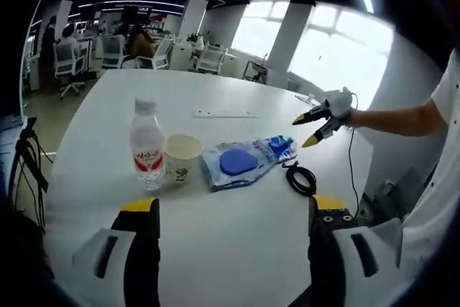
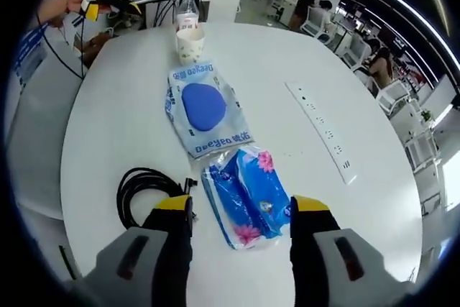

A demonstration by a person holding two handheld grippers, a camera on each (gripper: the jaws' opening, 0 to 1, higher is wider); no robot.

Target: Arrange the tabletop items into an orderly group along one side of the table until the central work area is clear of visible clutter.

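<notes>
Seemingly well along, with water bottle [image 1: 146,143], paper cup [image 1: 181,157], blue-pad packet [image 2: 202,109], tissue pack [image 2: 246,195] and coiled cable [image 2: 144,192] lined up along the table [image 2: 345,91] edge; left gripper [image 1: 233,213] and right gripper [image 2: 237,210] both spread apart, empty, perhaps only tidying left.

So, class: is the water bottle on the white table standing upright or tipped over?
Upright. The water bottle stands on its base on the table, cap at the top, close beside the paper cup.
</notes>
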